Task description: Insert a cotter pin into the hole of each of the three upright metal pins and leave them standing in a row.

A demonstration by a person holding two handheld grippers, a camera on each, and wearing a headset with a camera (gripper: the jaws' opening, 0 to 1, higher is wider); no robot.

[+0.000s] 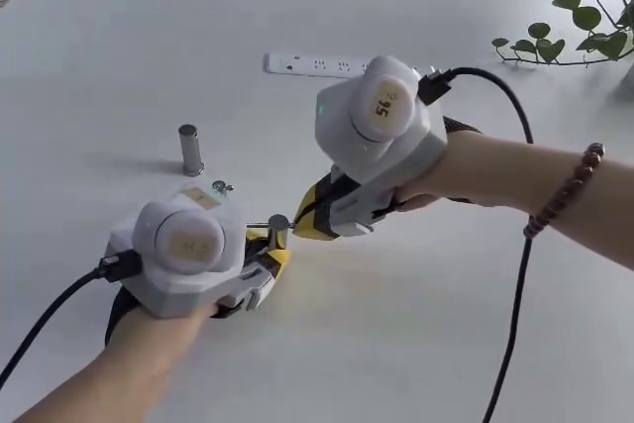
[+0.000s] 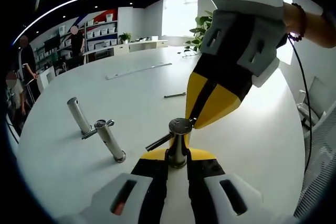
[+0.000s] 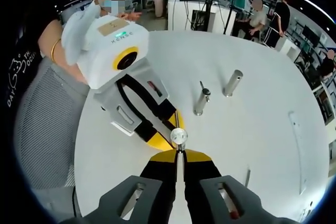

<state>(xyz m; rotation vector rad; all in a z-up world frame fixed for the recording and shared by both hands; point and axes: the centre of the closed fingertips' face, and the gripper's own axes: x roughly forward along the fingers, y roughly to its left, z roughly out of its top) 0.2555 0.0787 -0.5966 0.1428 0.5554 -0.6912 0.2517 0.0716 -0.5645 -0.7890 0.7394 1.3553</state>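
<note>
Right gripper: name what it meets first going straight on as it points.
The right gripper would meet the metal pin held in the left gripper, seemingly right at its fingers.

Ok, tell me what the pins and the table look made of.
Pins: metal, probably steel; grey and polished, with bright highlights along the shafts. Table: smooth white top with a matte finish, likely laminate or painted board; it gives only soft reflections, so the core cannot be told.
</note>
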